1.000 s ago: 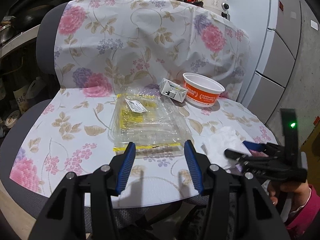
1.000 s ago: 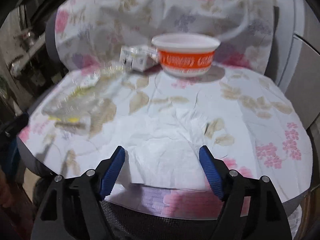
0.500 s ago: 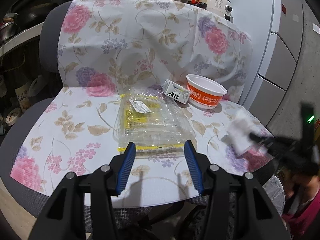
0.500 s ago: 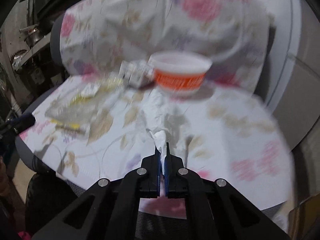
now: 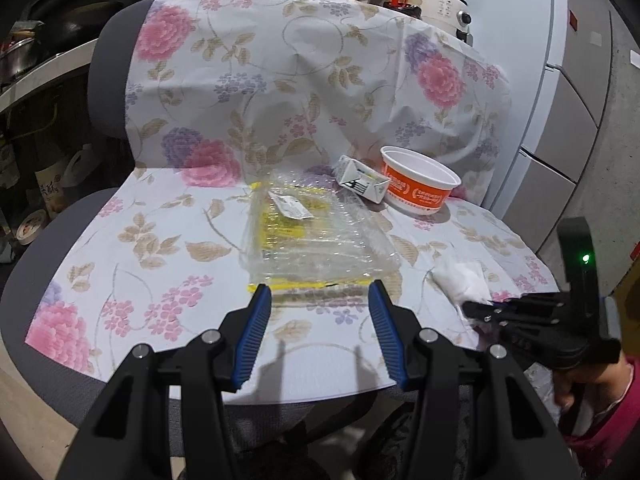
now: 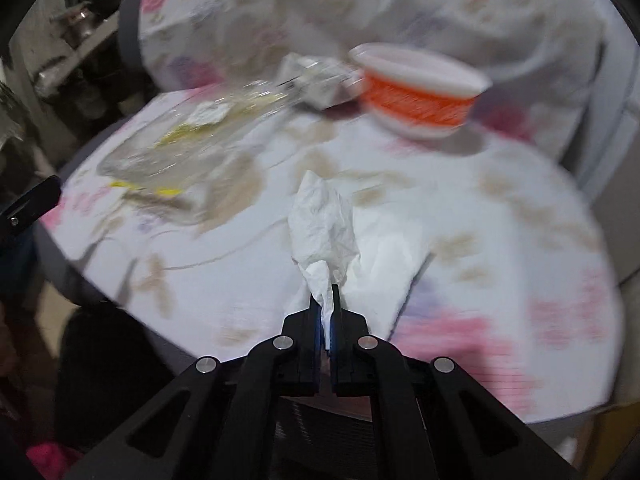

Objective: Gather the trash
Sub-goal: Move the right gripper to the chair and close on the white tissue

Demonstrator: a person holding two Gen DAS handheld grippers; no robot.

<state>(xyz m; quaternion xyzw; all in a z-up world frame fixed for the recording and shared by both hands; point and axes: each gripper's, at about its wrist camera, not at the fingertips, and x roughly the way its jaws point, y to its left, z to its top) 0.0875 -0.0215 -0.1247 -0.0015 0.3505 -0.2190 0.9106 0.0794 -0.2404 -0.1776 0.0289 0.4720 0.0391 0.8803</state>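
My right gripper [image 6: 325, 300] is shut on a crumpled white tissue [image 6: 326, 224] at the front right of the flower-patterned chair seat; it also shows in the left wrist view [image 5: 464, 280], with the right gripper [image 5: 470, 308] at its near edge. My left gripper [image 5: 320, 300] is open and empty, just in front of a clear plastic tray with yellow print [image 5: 312, 240], also in the right wrist view [image 6: 188, 136]. An orange and white paper bowl [image 5: 418, 186] [image 6: 420, 88] and a small white carton [image 5: 362, 180] [image 6: 316, 76] sit at the back of the seat.
The trash lies on a floral cloth [image 5: 160, 224] draped over a grey office chair [image 5: 108, 80]. Shelves with pots and jars [image 5: 24, 60] stand to the left. A white cabinet [image 5: 568, 120] stands to the right.
My right gripper closed on the tissue, which was lying flat between its open fingers, and bunched it up off the cloth. The left gripper has stayed open in front of the plastic tray.
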